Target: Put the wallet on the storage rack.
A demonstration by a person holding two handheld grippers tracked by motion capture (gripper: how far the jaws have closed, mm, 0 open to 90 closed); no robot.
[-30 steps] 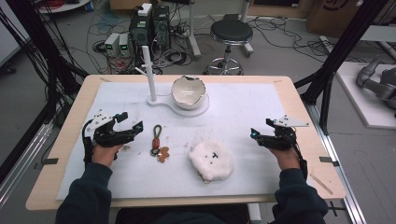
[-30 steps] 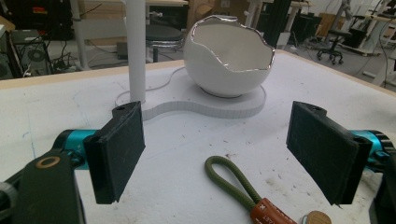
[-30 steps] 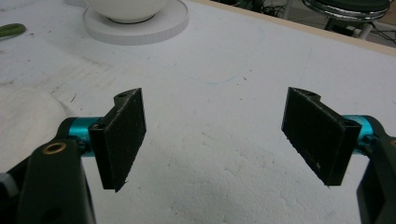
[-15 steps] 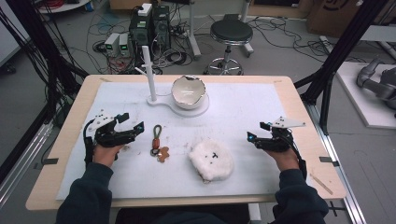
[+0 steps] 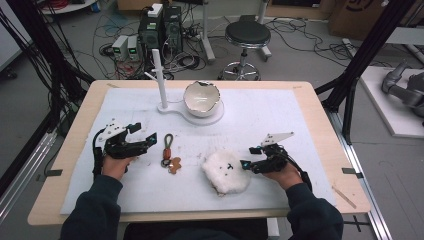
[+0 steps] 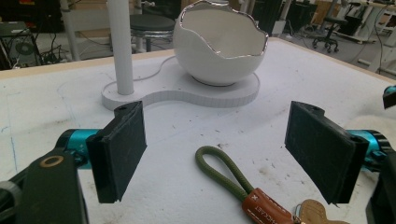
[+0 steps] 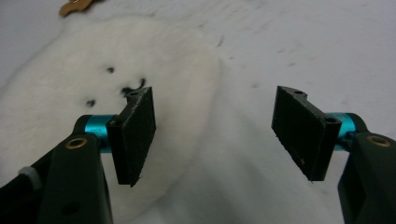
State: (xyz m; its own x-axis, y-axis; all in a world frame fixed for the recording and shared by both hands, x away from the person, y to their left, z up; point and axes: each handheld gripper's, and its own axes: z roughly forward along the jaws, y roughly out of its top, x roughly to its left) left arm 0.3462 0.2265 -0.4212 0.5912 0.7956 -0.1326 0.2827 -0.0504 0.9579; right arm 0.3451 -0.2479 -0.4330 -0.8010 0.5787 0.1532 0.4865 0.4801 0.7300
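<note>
While the right gripper (image 5: 248, 157) sits just right of the plush (image 5: 225, 171) at the near middle of the counter (image 5: 320, 115), its jaws have just been closing yet stand wide, the plush's edge between them, unpressed. Left of the plush lies the keyring (image 5: 168, 152), and the left gripper (image 5: 145, 134) hovers left of that, jaws wide and empty, facing the far bowl (image 5: 201, 98).
</note>
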